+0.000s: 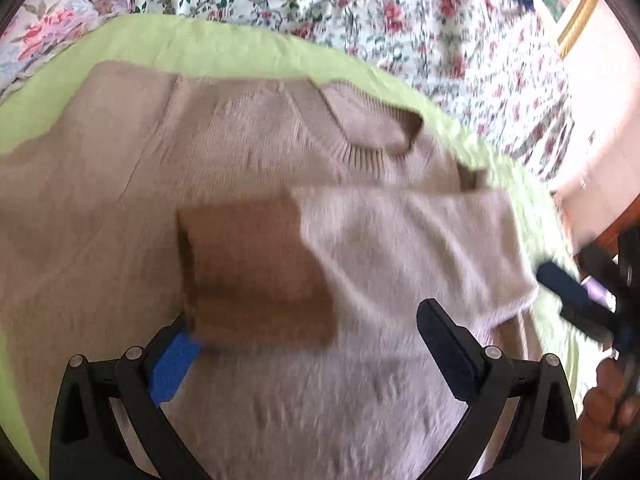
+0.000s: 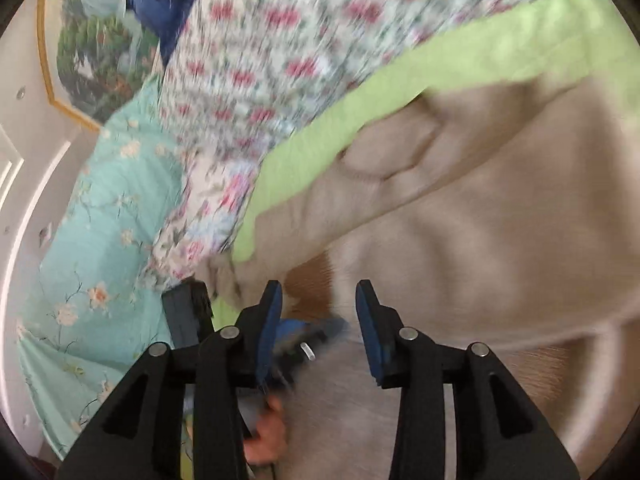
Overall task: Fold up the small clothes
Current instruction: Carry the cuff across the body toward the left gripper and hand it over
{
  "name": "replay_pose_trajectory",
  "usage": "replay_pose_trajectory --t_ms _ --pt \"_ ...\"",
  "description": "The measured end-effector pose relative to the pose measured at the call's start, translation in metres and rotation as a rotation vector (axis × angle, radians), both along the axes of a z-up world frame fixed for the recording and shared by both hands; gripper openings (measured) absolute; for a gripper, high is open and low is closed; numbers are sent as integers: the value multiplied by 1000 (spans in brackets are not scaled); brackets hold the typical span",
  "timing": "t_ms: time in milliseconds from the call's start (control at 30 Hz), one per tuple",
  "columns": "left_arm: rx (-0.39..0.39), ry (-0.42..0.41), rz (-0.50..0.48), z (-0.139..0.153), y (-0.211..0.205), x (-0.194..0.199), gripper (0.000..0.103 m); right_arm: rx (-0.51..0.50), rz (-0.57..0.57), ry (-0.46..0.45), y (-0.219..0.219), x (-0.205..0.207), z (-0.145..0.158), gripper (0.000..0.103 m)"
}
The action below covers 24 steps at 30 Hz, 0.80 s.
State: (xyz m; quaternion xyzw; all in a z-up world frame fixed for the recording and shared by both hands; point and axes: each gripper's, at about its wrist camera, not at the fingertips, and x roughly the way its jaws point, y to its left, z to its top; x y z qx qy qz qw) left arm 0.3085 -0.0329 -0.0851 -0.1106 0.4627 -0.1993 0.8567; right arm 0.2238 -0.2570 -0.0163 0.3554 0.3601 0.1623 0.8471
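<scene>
Two black grippers with blue pads hover empty, the left gripper [image 1: 308, 332] spread wide and the right gripper [image 2: 319, 308] parted about halfway, over one beige knitted sweater [image 1: 248, 152] lying flat, one sleeve [image 1: 404, 248] folded across it, on one lime-green cloth [image 1: 192, 44] atop one rose-patterned bedspread [image 1: 400, 4].

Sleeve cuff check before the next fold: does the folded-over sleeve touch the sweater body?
Touching. The left wrist view shows the folded sleeve lying flat across the sweater body, no gap visible.
</scene>
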Motion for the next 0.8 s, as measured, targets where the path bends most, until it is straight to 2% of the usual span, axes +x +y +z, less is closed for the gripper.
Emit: replay_pose_trajectory --t_ms 33,67,100,233,333,400,567,633,667,700,733,800 --pt "-22 -14 -9 0 0 4 63 -13 -38 -6 -12 -11 2 43" --pt "-30 -7 -21 0 -1 7 13 -34 -82 -10 -24 -21 3 43" --pt "-35 15 -36 -2 -1 10 8 -55 -125 -10 -37 -30 4 43" --pt "-8 -89 51 19 28 -5 6 -141 -262 17 -90 -53 4 43" --pt "-25 -58 108 12 57 -3 6 -215 -338 56 -121 -50 1 53" --pt "-46 -28 96 6 60 -2 6 -229 -348 88 -133 -37 -7 56" --pt "6 -36 75 2 47 -3 6 -259 -274 168 -142 15 -33 56" --pt "0 -23 83 -2 50 -1 6 -278 -267 206 -142 32 -46 56" --pt "-7 -16 86 -4 55 -3 6 -261 -251 222 -143 40 -53 52" --pt "-13 -11 88 -4 57 -3 6 -251 -229 233 -143 45 -59 18" --pt "-12 -16 87 -3 57 -4 6 -252 -207 235 -142 47 -61 11" --pt "-6 -38 68 4 53 -8 6 -288 -207 199 -141 42 -49 10"
